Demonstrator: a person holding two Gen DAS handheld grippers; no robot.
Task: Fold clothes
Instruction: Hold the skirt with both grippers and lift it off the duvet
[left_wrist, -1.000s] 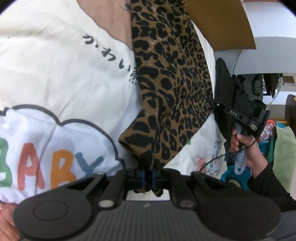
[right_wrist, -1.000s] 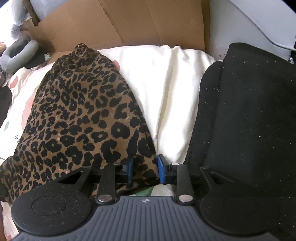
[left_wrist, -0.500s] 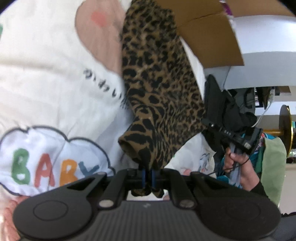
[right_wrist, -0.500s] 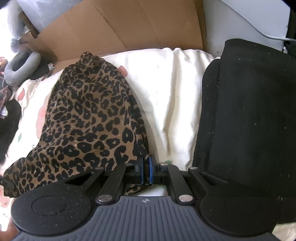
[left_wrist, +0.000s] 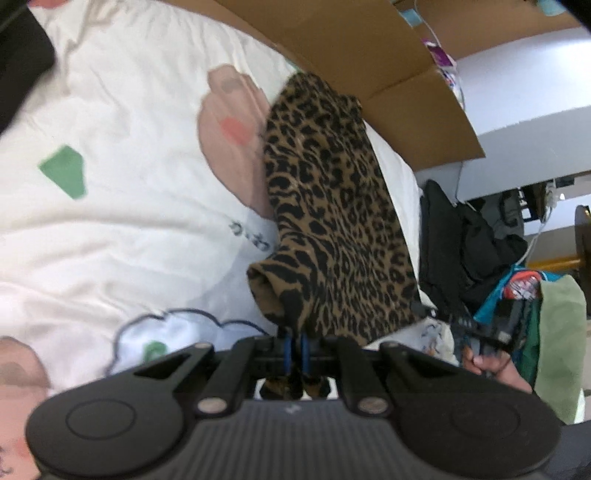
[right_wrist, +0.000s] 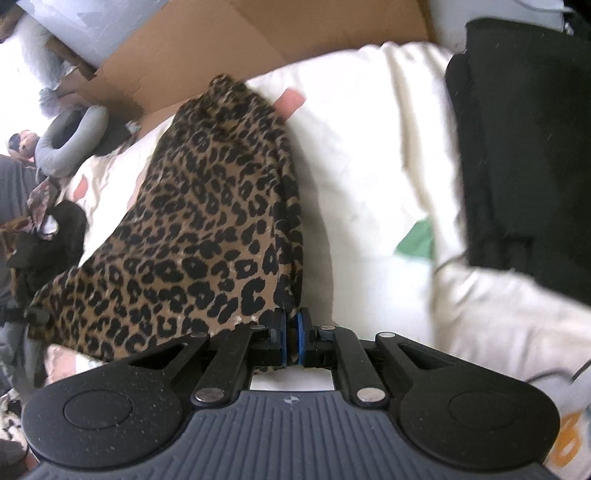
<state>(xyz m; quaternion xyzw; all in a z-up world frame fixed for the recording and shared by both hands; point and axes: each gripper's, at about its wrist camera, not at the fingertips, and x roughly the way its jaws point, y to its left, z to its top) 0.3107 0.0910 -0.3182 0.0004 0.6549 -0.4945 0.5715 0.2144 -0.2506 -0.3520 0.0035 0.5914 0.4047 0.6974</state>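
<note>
- Left wrist view: the left tongs, at lower centre, pinch one corner of the leopard-print garment.
- Right wrist view: the right tongs are pressed together on another edge of the garment, which lies across the white printed bedsheet at centre left.
- A folded black cloth is at the upper right.

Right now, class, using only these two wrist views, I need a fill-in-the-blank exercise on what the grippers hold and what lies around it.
1. Both the left gripper and the right gripper are shut on a garment with a ____ print.
2. The garment lies on a white blanket that bears a ____ polygon patch.
3. Behind the blanket stands brown ____.
4. To the right in the right wrist view lies a folded garment coloured ____.

Missing words: leopard; green; cardboard; black
</note>
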